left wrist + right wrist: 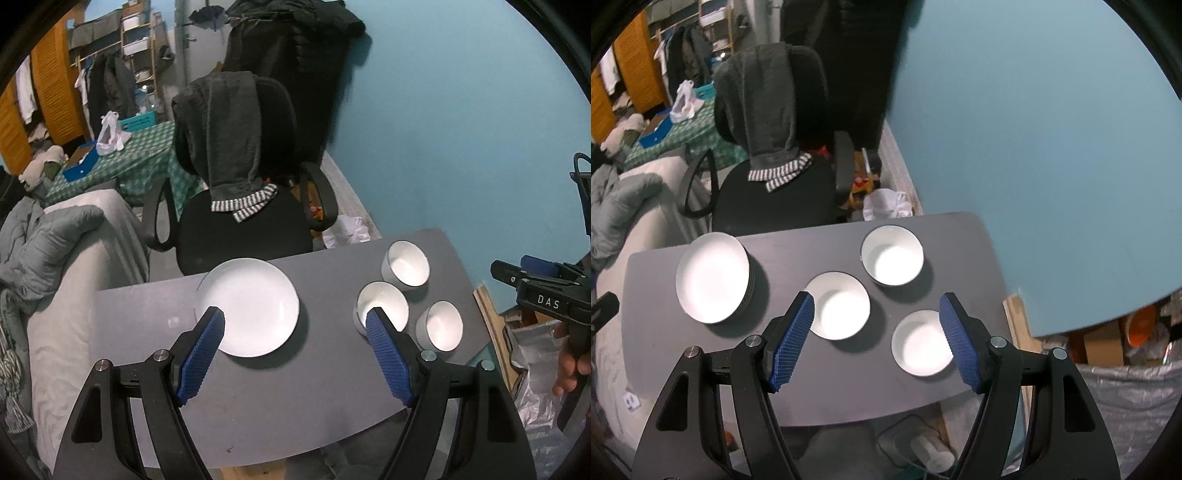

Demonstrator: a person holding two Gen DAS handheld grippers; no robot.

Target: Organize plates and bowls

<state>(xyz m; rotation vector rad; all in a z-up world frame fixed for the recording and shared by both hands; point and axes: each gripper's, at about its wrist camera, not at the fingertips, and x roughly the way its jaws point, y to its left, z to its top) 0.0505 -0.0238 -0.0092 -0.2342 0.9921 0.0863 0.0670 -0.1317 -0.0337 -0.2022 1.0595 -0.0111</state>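
Note:
A stack of white plates [251, 306] [713, 277] sits at the left of a small dark grey table [295, 387] [849, 387]. Three white bowls stand apart at the right: a far bowl [408, 263] [892, 254], a middle bowl [382, 304] [838, 306] and a near bowl [441, 325] [919, 341]. My left gripper [295, 317] is open and empty above the table, between the plates and the middle bowl. My right gripper [877, 302] is open and empty above the bowls; it also shows at the right edge of the left wrist view [546, 291].
A black office chair [240, 206] [775, 177] draped with a grey hoodie stands behind the table. A grey bed [55, 258] lies to the left. A blue wall [461, 129] is on the right, with bags and clutter [1126, 387] below it.

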